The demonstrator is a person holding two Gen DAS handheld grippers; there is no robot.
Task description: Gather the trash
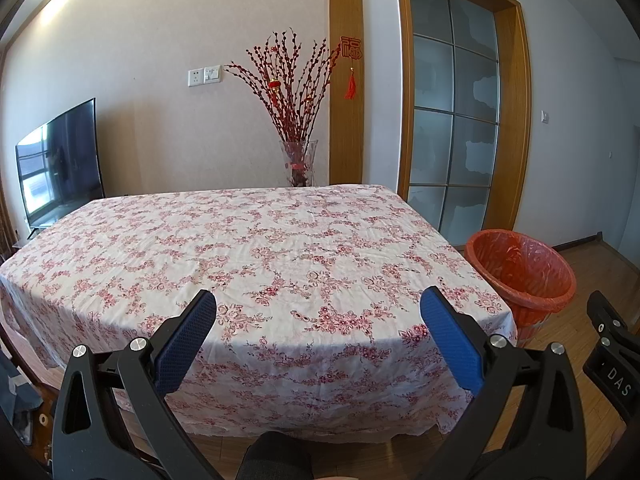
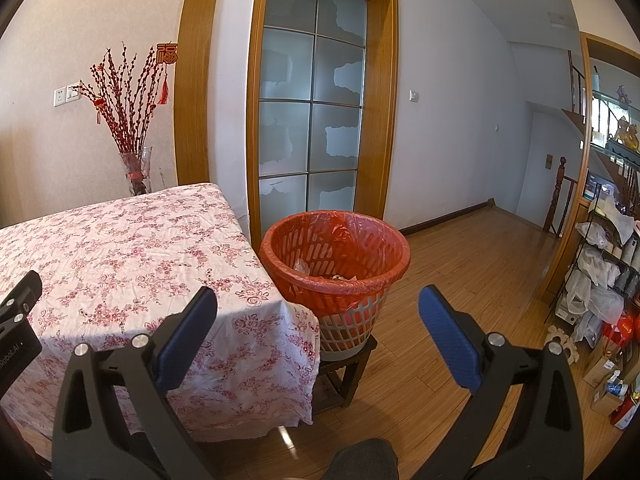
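"DAS" legible on the right gripper [image 2: 318,304] body; red "福" charm [image 1: 351,49] on far wall. Left gripper [image 1: 318,308] held level above near table [image 1: 248,240] edge, jaws apart, empty. Right gripper likewise spread, facing red-lined trash basket [image 2: 334,264] just right of the table, scraps inside.

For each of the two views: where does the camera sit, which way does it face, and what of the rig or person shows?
Left wrist: on the left tongs, open, facing across the table; right tongs' edge and a dark-clad limb below.
Right wrist: on the right tongs, open, facing the bin on its stool; left tongs' edge shows.
Shared: table, bin, vase, glass door.
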